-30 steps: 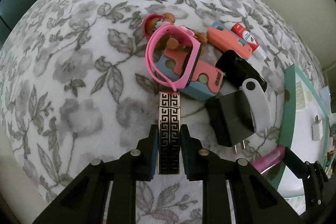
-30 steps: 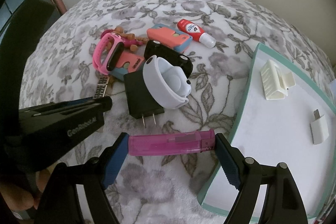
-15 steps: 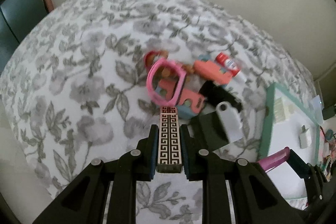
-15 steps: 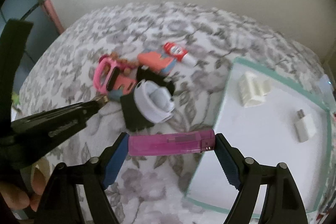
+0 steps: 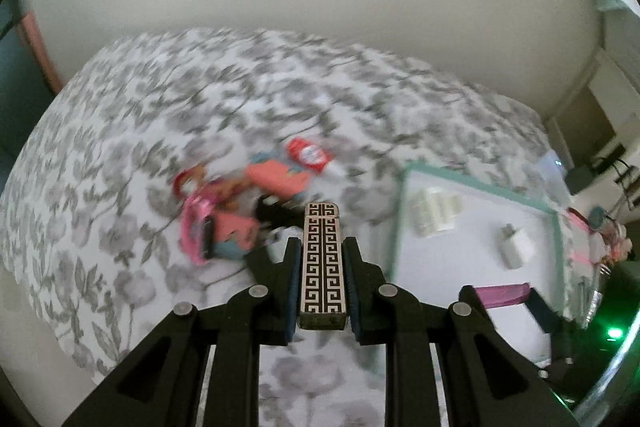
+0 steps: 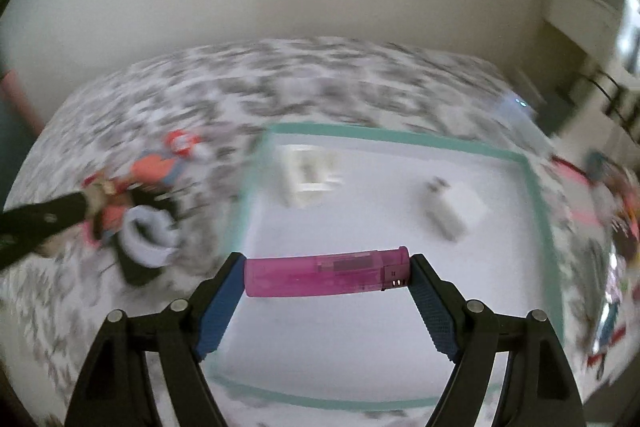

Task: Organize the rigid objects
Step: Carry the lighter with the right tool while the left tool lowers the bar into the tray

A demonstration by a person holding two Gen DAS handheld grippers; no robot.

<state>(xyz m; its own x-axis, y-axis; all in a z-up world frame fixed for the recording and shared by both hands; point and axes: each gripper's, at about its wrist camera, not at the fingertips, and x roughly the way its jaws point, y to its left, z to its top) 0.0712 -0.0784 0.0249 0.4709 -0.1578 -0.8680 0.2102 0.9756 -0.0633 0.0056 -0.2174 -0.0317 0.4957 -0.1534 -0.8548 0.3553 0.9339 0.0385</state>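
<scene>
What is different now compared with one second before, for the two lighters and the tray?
Both claws lifted their lighters off the floral cloth and carried them toward the tray. The pink lighter in the right claw now hangs over the tray's white floor; the patterned lighter in the left claw is near the tray's edge. Unchanged: both grips, the pile on the cloth, two white items in the tray.

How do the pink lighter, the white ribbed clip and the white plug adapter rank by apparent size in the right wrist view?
1. pink lighter, held in the right gripper close to the camera, so nearness inflates it.
2 and 3. white ribbed clip and white plug adapter look alike through the blur; unranked.
</scene>
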